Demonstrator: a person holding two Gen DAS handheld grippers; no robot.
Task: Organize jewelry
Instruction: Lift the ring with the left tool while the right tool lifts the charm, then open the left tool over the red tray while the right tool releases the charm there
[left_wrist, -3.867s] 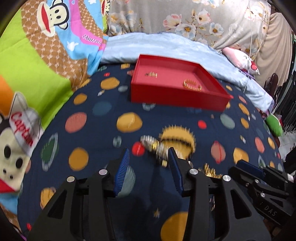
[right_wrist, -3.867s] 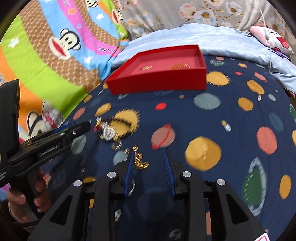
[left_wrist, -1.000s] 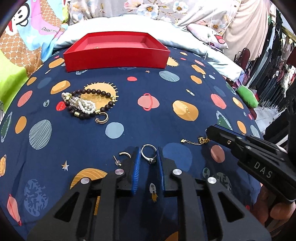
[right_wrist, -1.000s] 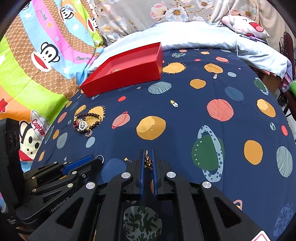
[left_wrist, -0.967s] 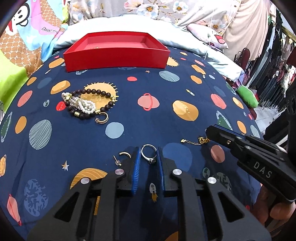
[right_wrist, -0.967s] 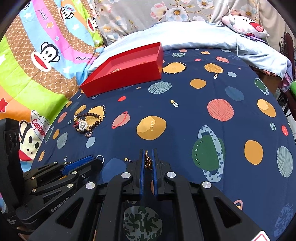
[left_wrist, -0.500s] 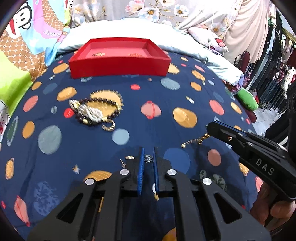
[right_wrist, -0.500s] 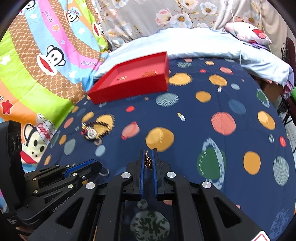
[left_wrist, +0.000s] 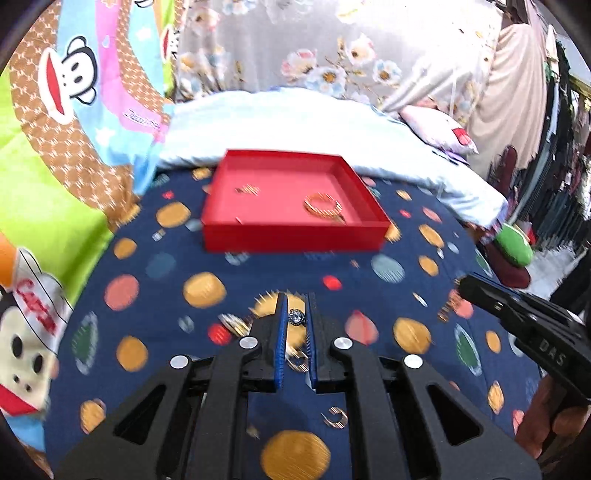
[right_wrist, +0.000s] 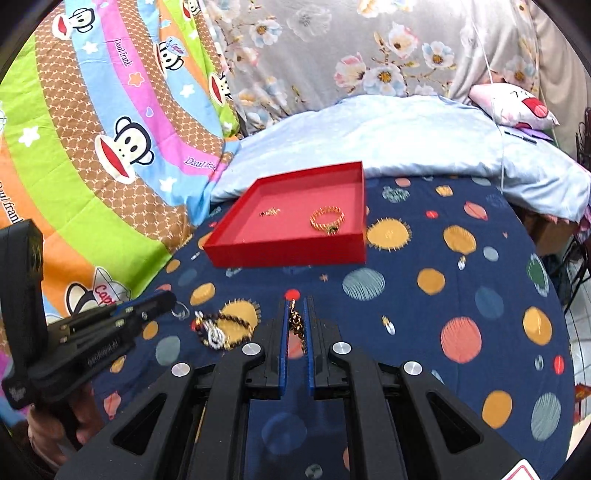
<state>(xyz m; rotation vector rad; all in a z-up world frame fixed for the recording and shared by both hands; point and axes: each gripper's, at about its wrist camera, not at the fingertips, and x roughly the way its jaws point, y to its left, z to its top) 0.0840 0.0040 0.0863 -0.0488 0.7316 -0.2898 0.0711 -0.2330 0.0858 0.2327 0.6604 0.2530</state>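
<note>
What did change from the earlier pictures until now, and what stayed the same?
The left gripper closed on the ring and lifted it off the bedspread. The right gripper took the gold chain and raised it too. The red tray kept its two gold pieces; the bead bracelets stayed put.

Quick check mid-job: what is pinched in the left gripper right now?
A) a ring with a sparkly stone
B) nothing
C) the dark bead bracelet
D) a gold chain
A: the left gripper is shut on the ring, its sparkly stone showing between the blue pads; the gold chain hangs in the right gripper.
</note>
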